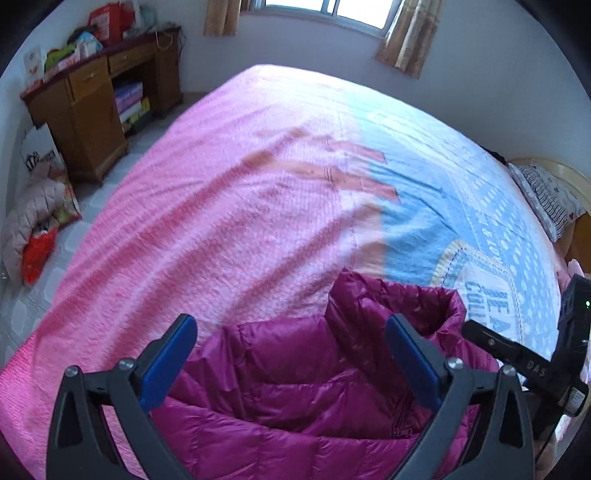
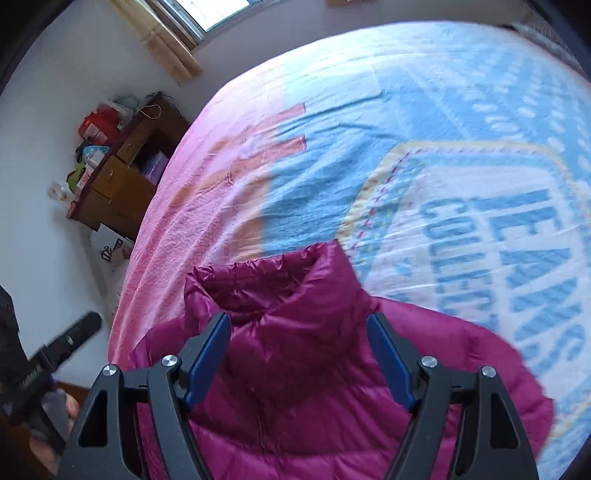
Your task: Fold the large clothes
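A magenta puffer jacket (image 1: 314,373) lies on the near part of the bed (image 1: 229,206), its stand-up collar pointing away from me. My left gripper (image 1: 291,328) hovers above the jacket's left shoulder area, jaws wide apart, nothing between the blue pads. In the right wrist view the same jacket (image 2: 295,387) fills the lower middle, collar (image 2: 273,284) upright. My right gripper (image 2: 299,325) stands open over the collar's base, pads apart from the fabric. The right gripper's body (image 1: 517,358) shows at the right edge of the left wrist view, and the left gripper's body (image 2: 55,350) at the left edge of the right wrist view.
The bed carries a pink and blue blanket (image 2: 424,122) with large lettering. A wooden desk (image 1: 99,103) piled with clutter stands at the far left wall. Bags and a pale coat (image 1: 33,218) lie on the floor. A pillow (image 1: 546,195) sits at right, a window (image 1: 328,9) behind.
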Motion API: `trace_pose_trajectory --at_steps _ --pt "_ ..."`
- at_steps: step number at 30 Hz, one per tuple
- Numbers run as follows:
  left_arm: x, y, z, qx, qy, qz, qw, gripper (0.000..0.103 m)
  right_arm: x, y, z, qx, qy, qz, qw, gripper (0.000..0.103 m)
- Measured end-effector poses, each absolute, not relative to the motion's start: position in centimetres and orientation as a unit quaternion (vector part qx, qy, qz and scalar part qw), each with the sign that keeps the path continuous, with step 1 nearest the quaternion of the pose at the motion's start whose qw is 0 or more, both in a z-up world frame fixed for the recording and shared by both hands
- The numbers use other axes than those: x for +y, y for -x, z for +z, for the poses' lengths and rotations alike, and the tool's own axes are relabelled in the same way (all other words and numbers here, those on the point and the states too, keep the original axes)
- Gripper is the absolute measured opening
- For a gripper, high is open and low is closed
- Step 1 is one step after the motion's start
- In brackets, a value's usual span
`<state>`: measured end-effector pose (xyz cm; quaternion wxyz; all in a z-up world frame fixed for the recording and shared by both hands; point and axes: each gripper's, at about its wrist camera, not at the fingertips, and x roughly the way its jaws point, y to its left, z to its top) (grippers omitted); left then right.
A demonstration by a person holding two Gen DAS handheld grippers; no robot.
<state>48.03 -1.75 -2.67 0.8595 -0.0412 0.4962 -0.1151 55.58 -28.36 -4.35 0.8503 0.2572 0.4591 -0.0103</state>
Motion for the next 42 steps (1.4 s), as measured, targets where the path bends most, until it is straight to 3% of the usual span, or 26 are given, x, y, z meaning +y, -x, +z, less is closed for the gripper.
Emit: trace_pose_trajectory --at_steps 8,10,11,15,28,39,40,42 --pt "-3.0 -48.2 -4.3 0.501 0.008 -0.102 0.859 0.102 -28.2 -58.0 -7.1 0.475 -0.251 -0.037 0.843 0.076" --pt "-3.0 -48.2 -4.0 0.498 0.007 -0.1 0.861 0.102 -28.3 -57.8 -7.0 0.472 -0.241 -0.031 0.848 0.049" --pt "-3.1 -48.2 -3.9 0.495 0.004 -0.1 0.863 0.102 -28.4 -57.7 -7.0 0.473 -0.235 -0.029 0.849 0.028" --pt "-3.5 -48.0 -3.7 0.486 -0.015 -0.097 0.869 0.102 -29.1 -56.2 -6.7 0.476 -0.21 -0.022 0.854 0.02" --pt "-8.4 -47.4 -4.1 0.487 -0.038 -0.124 0.864 0.102 -31.5 -49.5 -9.9 0.442 -0.201 0.002 0.874 0.015" --pt "-15.5 -47.2 -6.8 0.481 -0.138 -0.115 0.858 0.102 -31.4 -48.6 -10.9 0.384 -0.186 0.018 0.904 0.015" --pt "-15.7 -47.0 -7.1 0.481 -0.143 -0.112 0.857 0.101 -31.6 -48.6 -10.9 0.383 -0.191 0.021 0.904 0.015" --pt "-15.7 -46.8 -7.6 0.479 -0.165 -0.09 0.858 0.085 -31.8 -48.5 -11.0 0.381 -0.198 0.024 0.903 0.015"
